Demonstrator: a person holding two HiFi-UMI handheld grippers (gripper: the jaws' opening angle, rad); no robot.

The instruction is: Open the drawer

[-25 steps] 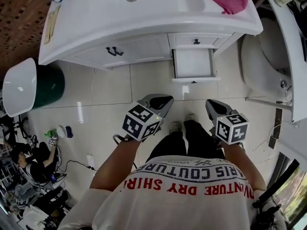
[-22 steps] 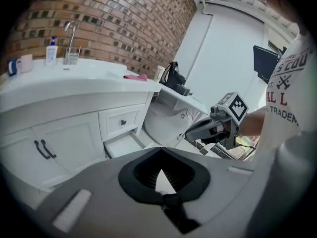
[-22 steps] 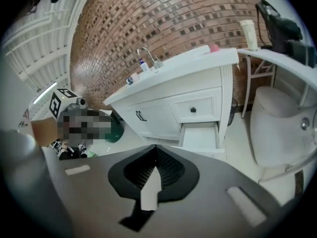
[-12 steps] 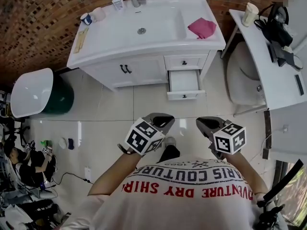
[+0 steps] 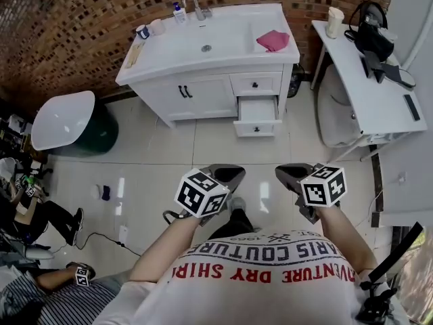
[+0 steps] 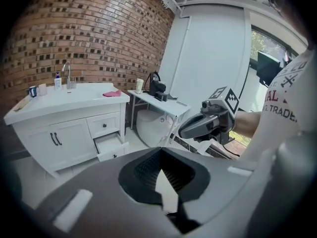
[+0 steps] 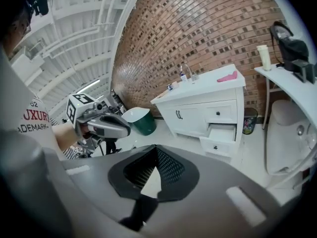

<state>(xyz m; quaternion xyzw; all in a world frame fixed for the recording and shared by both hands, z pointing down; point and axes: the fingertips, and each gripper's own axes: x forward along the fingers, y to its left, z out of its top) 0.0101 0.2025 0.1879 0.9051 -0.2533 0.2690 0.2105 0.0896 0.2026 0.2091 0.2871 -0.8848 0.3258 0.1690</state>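
The white vanity (image 5: 203, 90) stands against the brick wall. Its lower right drawer (image 5: 258, 112) is pulled out, and the small drawer (image 5: 256, 84) above it is closed. The pulled-out drawer (image 6: 110, 144) (image 7: 221, 132) also shows in both gripper views. My left gripper (image 5: 226, 175) and right gripper (image 5: 287, 173) hover side by side close to my body, over the tiled floor and well away from the vanity. Both point toward it. The left gripper (image 6: 161, 151) is shut and empty; the right gripper (image 7: 156, 148) is likewise shut with nothing in it.
A pink cloth (image 5: 272, 40) lies on the vanity top by the basin. A green bin with a white lid (image 5: 67, 124) stands at the left. A toilet (image 5: 336, 107) and a white side table (image 5: 365, 80) with a bag are at the right. A person (image 5: 30, 208) sits at the far left.
The view has pulled back, so the vanity looks smaller and farther off. Both grippers have risen and drawn away from it. The lower drawer stays pulled out.
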